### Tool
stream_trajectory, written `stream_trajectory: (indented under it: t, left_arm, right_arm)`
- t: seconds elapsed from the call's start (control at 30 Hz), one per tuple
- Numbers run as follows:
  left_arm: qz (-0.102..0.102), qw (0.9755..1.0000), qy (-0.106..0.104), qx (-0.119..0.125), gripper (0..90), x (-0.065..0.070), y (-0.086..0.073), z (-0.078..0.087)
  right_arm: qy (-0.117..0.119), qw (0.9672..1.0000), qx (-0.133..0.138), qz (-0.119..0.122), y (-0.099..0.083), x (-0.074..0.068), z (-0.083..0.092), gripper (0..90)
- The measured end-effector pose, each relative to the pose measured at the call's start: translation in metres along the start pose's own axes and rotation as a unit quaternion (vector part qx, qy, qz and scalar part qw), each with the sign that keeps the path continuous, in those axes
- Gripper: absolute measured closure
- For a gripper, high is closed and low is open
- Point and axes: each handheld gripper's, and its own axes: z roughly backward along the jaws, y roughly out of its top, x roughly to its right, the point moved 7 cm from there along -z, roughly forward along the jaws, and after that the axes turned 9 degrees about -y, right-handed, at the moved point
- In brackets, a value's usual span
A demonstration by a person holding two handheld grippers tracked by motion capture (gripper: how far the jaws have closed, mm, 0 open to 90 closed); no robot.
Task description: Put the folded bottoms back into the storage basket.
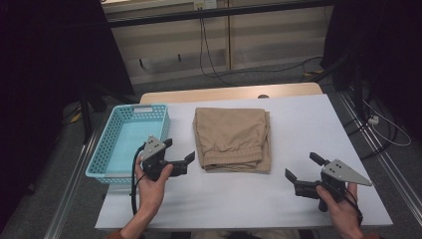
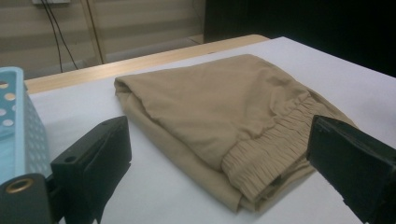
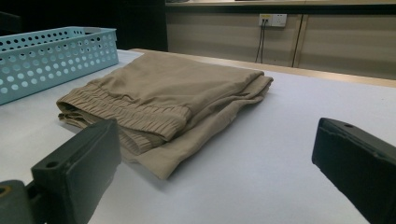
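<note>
Shorts (image 1: 233, 138), folded tan cloth, lie mid-desk beside the basket (image 1: 115, 160). I judge them light, soft and floppy; I'd pinch the thick elastic waistband at the near edge. Left gripper (image 1: 179, 152) and right gripper (image 1: 302, 167) hover, jaws open, empty.

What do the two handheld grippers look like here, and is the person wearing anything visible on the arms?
Both the left gripper and the right gripper are black, each with two blocky black fingers and a grey three-cornered plate on top. A black cable loops down from the left one. A reddish-brown sleeve edge shows at the left wrist.
</note>
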Motion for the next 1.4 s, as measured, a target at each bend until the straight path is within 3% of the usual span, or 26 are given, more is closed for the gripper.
stream_trajectory:
  t: [0.1,0.13,0.2,0.27,0.43,0.57,0.6,0.7,0.8,0.9,1.0,1.1,1.13,1.17,1.23,1.4]
  left_arm:
    - [0.010,0.9999,0.002,0.004,7.1,-0.003,0.004,-0.006]
    - [0.023,0.9997,0.002,-0.001,7.0,-0.004,0.009,-0.010]
    - [0.024,0.9997,-0.004,-0.001,6.9,-0.003,0.012,-0.012]
    - [0.012,0.9999,-0.004,-0.004,6.8,-0.002,0.025,-0.019]
    - [0.004,1.0000,-0.003,-0.006,7.8,-0.010,0.039,-0.033]
    - [0.008,0.9998,-0.007,-0.019,7.6,-0.016,0.050,-0.051]
    - [0.000,0.9998,-0.011,-0.017,7.3,-0.018,0.055,-0.059]
    - [0.009,0.9998,-0.009,-0.016,7.0,-0.021,0.057,-0.066]
    - [0.001,0.9999,0.002,-0.015,6.8,-0.030,0.060,-0.073]
    - [0.016,0.9997,-0.006,-0.016,6.7,-0.037,0.059,-0.082]
    - [0.006,0.9999,-0.004,-0.009,7.1,-0.046,0.060,-0.092]
    - [0.018,0.9998,-0.005,-0.005,6.9,-0.050,0.060,-0.097]
    - [0.038,0.9991,-0.011,-0.012,6.9,-0.054,0.060,-0.105]
    - [0.038,0.9991,-0.011,-0.012,6.9,-0.054,0.060,-0.105]
    - [0.052,0.9981,0.002,-0.034,7.0,-0.067,0.056,-0.116]
    - [0.099,0.9923,0.022,-0.071,7.1,-0.095,0.038,-0.131]
  right_arm:
    - [0.002,1.0000,-0.003,-0.001,-0.001,0.000,-0.002,1.4]
    - [0.007,1.0000,-0.005,-0.005,-0.001,0.001,-0.003,1.4]
    - [0.009,0.9999,-0.005,-0.005,-0.001,0.001,-0.004,1.4]
    - [0.012,0.9999,-0.003,-0.010,-0.001,0.001,-0.004,1.4]
    - [0.021,0.9998,-0.005,-0.001,-0.002,-0.004,-0.006,1.4]
    - [0.028,0.9996,-0.006,0.001,-0.003,-0.007,-0.006,1.4]
    - [0.030,0.9995,-0.007,0.002,-0.003,-0.008,-0.005,1.4]
    - [0.029,0.9996,-0.006,0.006,-0.004,-0.008,-0.003,1.4]
    - [0.026,0.9996,-0.004,0.009,-0.004,-0.007,-0.001,1.4]
    - [0.020,0.9998,-0.002,0.003,-0.002,-0.005,0.001,1.6]
    - [0.017,0.9999,0.000,0.004,-0.002,-0.004,0.002,1.6]
    - [0.017,0.9999,-0.001,0.004,-0.002,-0.005,0.002,1.6]
    - [0.017,0.9998,0.000,0.006,-0.002,-0.005,0.001,1.6]
    - [0.017,0.9998,0.000,0.006,-0.002,-0.005,0.001,1.6]
    - [0.020,0.9998,-0.003,0.008,-0.003,-0.006,-0.002,1.6]
    - [0.022,0.9996,-0.008,0.013,-0.004,-0.008,-0.001,1.6]
